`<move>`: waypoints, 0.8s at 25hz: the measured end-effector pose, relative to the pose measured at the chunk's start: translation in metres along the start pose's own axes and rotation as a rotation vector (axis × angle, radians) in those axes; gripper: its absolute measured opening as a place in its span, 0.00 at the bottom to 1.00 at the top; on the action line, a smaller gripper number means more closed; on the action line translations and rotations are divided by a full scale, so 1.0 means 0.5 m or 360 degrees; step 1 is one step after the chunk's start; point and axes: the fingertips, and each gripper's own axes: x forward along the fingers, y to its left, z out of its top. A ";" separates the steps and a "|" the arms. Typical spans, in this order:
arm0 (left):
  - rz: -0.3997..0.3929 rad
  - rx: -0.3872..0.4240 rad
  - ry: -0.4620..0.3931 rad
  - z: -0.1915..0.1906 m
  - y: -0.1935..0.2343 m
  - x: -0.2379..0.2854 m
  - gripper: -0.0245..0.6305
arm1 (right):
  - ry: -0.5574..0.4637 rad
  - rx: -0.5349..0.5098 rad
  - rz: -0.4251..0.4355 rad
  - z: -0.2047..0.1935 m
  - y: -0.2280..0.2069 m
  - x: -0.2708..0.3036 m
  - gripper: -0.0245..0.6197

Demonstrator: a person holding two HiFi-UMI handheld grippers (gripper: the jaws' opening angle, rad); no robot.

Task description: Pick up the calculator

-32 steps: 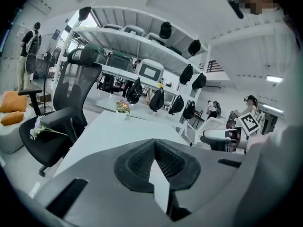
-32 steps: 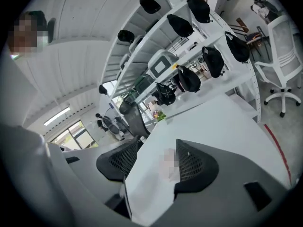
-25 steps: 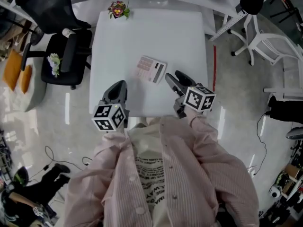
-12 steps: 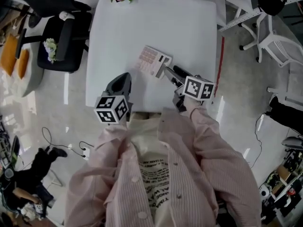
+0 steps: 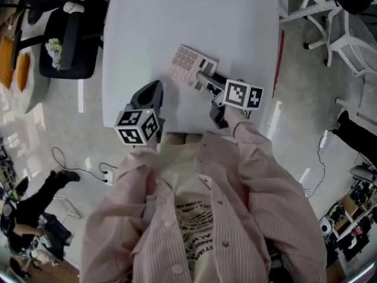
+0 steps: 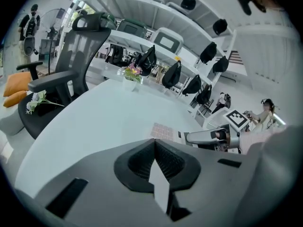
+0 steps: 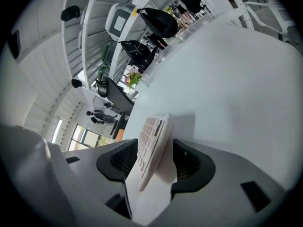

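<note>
Mid-frame in the head view, the calculator (image 5: 187, 63) lies on the table (image 5: 135, 34), its near end between the spread jaws of the right gripper (image 5: 206, 81) — a shallow, off-centre bite could let it tip out — while the left gripper (image 5: 152, 93) hovers pressed shut, empty.

The head camera is looking steeply down on the whole counter (image 5: 177, 28), the left claw (image 5: 154, 90) and the right claw (image 5: 206, 80). The left claw's camera is riding close behind its jaws, facing low across the counter toward the right claw, ahead and to its right. The right claw's camera is looking along its jaws at the calculator (image 7: 150, 141) between them. All three views are sharing that calculator.
</note>
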 end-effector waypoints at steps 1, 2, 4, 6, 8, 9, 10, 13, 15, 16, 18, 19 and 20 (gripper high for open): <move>-0.0004 -0.0003 0.0007 0.000 0.002 0.005 0.04 | 0.0010 0.0022 0.0004 -0.001 -0.002 0.005 0.39; -0.0009 -0.0006 0.0015 0.000 0.004 0.009 0.04 | 0.0021 0.0049 0.0013 -0.002 -0.002 0.010 0.39; -0.0018 -0.0012 0.0034 -0.003 0.009 0.017 0.04 | 0.0042 0.0106 0.0044 -0.006 0.000 0.019 0.39; -0.0020 -0.0018 0.0057 -0.009 0.016 0.019 0.04 | 0.0054 0.0142 0.0069 -0.009 0.003 0.027 0.39; -0.0021 -0.0024 0.0075 -0.014 0.022 0.020 0.04 | 0.0055 0.0154 0.0067 -0.007 0.000 0.031 0.34; -0.0023 -0.0026 0.0082 -0.015 0.024 0.021 0.04 | 0.0053 0.0155 0.0057 -0.006 -0.002 0.031 0.31; -0.0025 -0.0027 0.0086 -0.015 0.026 0.021 0.04 | 0.0051 0.0158 0.0047 -0.006 -0.004 0.031 0.30; -0.0036 -0.0019 0.0098 -0.010 0.032 0.020 0.04 | 0.0049 0.0171 0.0023 -0.008 -0.008 0.032 0.23; -0.0047 -0.0015 0.0103 -0.006 0.032 0.022 0.04 | 0.0052 0.0185 0.0019 -0.008 -0.009 0.031 0.22; -0.0052 -0.0013 0.0105 -0.005 0.031 0.024 0.04 | 0.0050 0.0196 0.0022 -0.007 -0.009 0.031 0.22; -0.0062 -0.0008 0.0111 -0.005 0.031 0.026 0.04 | 0.0038 0.0229 0.0030 -0.007 -0.009 0.031 0.21; -0.0068 -0.0006 0.0115 -0.006 0.031 0.028 0.04 | 0.0030 0.0255 0.0035 -0.008 -0.011 0.031 0.20; -0.0074 -0.0006 0.0118 -0.007 0.030 0.029 0.04 | 0.0021 0.0282 0.0039 -0.009 -0.012 0.030 0.20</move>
